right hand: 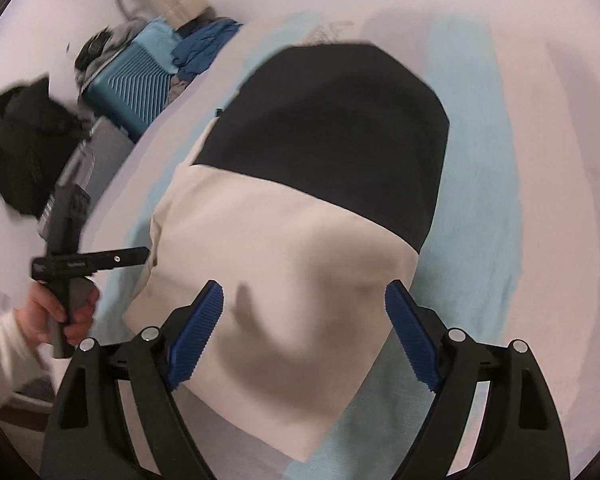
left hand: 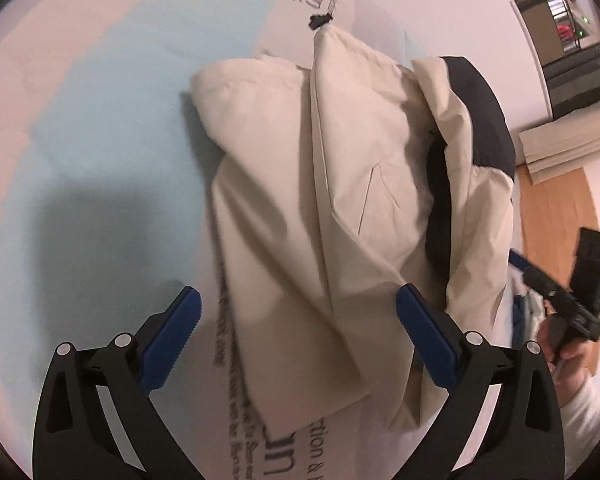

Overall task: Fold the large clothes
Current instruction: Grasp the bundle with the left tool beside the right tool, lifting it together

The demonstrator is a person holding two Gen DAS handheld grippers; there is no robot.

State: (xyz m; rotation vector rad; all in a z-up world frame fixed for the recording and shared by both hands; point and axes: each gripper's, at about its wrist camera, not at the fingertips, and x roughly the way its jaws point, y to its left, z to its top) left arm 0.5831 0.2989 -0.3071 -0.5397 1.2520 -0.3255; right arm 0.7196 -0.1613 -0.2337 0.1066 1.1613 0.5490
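Note:
A cream jacket [left hand: 340, 184] with a black shoulder panel [left hand: 484, 112] lies folded in a bundle on the pale blue cloth [left hand: 100, 120]. My left gripper [left hand: 298, 304] hovers over its near end, jaws wide, nothing pinched between the blue pads. In the right wrist view the same jacket [right hand: 284, 264] shows its black panel [right hand: 332, 128] at the far end. My right gripper [right hand: 304, 296] stands open above the cream part, apart from the fabric as far as I can tell. The other gripper's body [right hand: 64, 232] sits at the left, held by a hand [right hand: 56, 312].
A white printed sheet [left hand: 312, 4] lies under the jacket. A teal ridged suitcase [right hand: 136, 80] with blue clothes [right hand: 204, 48] stands at the bed's far left. A wooden floor [left hand: 556, 208] and a dark cabinet [left hand: 572, 40] lie off to the right.

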